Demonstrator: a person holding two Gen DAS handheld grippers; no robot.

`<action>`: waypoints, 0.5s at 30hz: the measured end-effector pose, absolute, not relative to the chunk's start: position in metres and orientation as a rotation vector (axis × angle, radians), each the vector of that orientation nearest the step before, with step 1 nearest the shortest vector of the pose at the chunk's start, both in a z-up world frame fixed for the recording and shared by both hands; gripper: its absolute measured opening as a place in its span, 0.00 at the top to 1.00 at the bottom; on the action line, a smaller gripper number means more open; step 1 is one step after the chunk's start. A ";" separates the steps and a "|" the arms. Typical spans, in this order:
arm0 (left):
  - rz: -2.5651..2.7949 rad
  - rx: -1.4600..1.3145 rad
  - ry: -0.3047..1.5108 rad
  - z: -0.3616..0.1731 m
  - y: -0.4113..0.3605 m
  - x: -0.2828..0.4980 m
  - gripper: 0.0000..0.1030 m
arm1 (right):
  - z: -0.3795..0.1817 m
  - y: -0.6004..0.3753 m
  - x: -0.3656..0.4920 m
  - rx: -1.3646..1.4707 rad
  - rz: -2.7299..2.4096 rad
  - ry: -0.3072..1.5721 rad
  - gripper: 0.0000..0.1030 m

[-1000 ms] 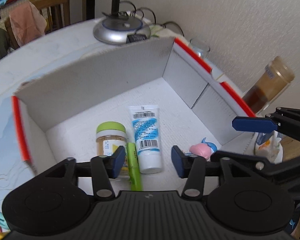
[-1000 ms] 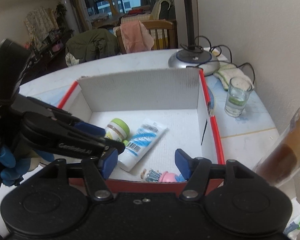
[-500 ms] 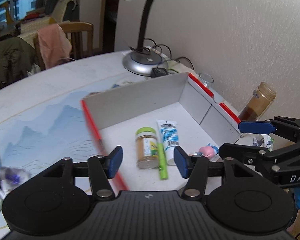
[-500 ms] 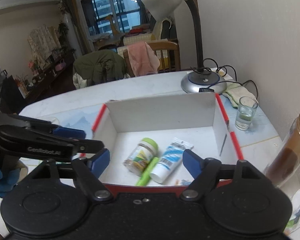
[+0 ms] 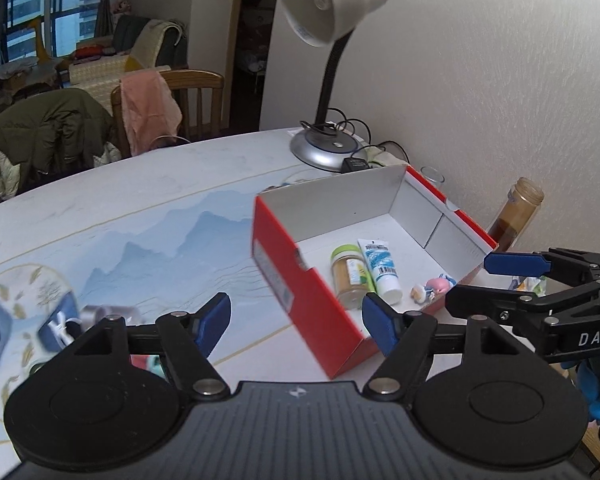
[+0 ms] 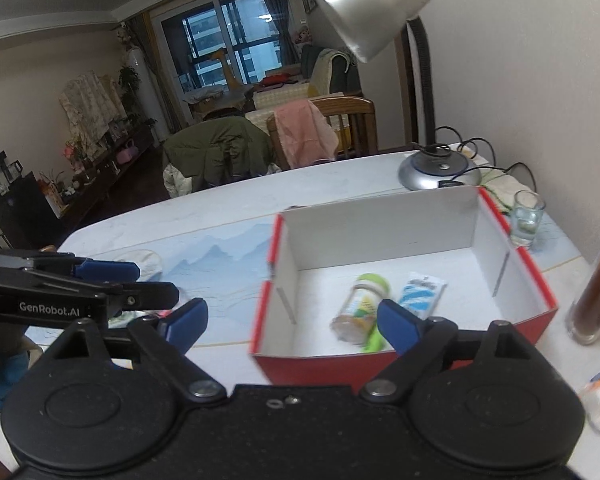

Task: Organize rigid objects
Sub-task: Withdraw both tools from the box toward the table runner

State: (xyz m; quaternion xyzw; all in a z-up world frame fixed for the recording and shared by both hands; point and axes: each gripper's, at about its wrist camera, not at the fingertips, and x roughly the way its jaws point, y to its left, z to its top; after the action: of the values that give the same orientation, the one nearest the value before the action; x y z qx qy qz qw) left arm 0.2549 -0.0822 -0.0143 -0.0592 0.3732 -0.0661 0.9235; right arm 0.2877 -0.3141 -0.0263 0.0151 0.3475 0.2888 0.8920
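Left wrist view: the red box [image 5: 300, 280] holds a jar [image 5: 346, 276], a tube [image 5: 380, 270] and a pink toy [image 5: 432, 288]. Both grippers' jaws have just been opening, empty. Next, reach left of the box for the blue objects [image 5: 58, 328], approaching low and squarely.

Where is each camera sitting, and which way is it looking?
Left wrist: sits on the left gripper, looking down across the table at the red box; its open blue fingers show, with the right gripper at the right edge.
Right wrist: sits on the right gripper, looking into the same box; its open fingers show, with the left gripper at the left edge.
Both see the box, the jar, the tube and the lamp.
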 end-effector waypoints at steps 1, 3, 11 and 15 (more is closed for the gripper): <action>-0.131 -0.126 0.762 -0.014 -0.076 0.249 0.26 | -0.026 -0.308 0.283 0.032 0.600 0.717 0.09; -0.114 -0.129 0.751 -0.012 -0.065 0.239 0.19 | -0.025 -0.298 0.274 0.036 0.607 0.712 0.07; -0.058 -0.144 0.726 -0.011 -0.009 0.198 0.17 | -0.030 -0.253 0.244 0.059 0.635 0.717 0.02; -0.044 -0.148 0.725 -0.015 0.017 0.183 0.02 | -0.033 -0.231 0.230 0.060 0.643 0.726 0.01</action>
State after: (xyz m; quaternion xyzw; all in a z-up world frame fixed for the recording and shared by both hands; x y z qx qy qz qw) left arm 0.1830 0.0174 -0.0154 -0.0723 0.3545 -0.0215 0.9320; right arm 0.2296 -0.2314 -0.0330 0.0287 0.3488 0.3092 0.8842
